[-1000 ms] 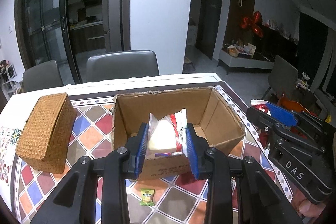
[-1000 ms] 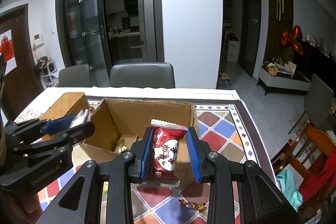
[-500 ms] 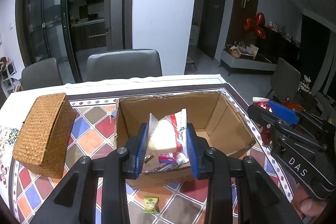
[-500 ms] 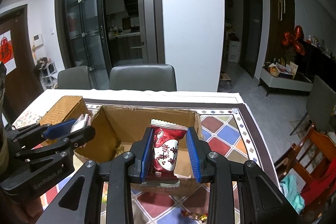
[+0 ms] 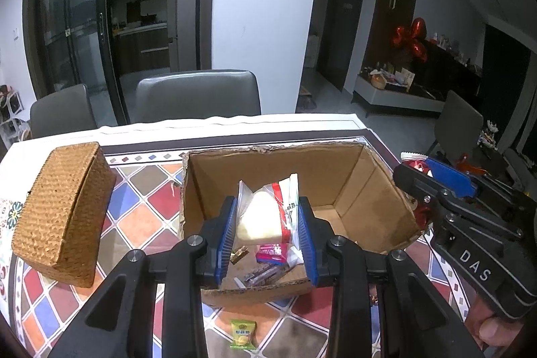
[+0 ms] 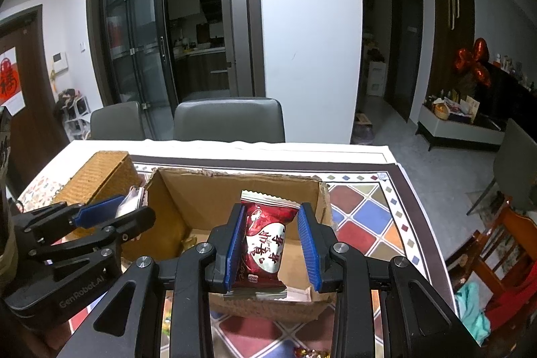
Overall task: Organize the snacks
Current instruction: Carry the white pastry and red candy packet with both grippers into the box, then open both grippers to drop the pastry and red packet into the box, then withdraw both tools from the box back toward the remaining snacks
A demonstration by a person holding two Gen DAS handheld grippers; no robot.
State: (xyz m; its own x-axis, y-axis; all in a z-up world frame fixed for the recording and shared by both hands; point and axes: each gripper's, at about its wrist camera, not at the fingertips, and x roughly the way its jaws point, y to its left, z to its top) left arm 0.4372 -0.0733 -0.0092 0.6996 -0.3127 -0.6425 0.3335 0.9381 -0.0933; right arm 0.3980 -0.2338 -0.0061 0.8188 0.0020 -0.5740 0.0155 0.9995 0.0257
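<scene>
Holding a snack each over the box right now, so this looks like mid-job to me; the left gripper point(image 5: 267, 232) is clamped on a clear bread packet point(image 5: 265, 215), pale wedge inside with red and white print down one side, hanging above the near half of the cardboard box point(image 5: 355, 187); the right gripper point(image 6: 271, 245) is pinching a dark red snack packet point(image 6: 265, 244) with a white heart and red characters on it, crimped top edge sticking up, also poised over the box point(image 6: 188, 207).

What seems done: a few small things already lie on the box floor, a pink wrapper point(image 5: 271, 258), a purple-ish stick point(image 5: 265, 274) and a little gold candy point(image 5: 239, 254); what's left, I'd guess: dropping these two in, then the green candy point(image 5: 243, 334) sitting on the patterned tablecloth point(image 5: 141, 200) just in front of the box, plus a shiny sweet point(image 6: 307, 352) by the near edge in the right view; can't tell if more are out of frame.

Woven basket point(image 5: 63, 210) sits left of the box, apart from it.
</scene>
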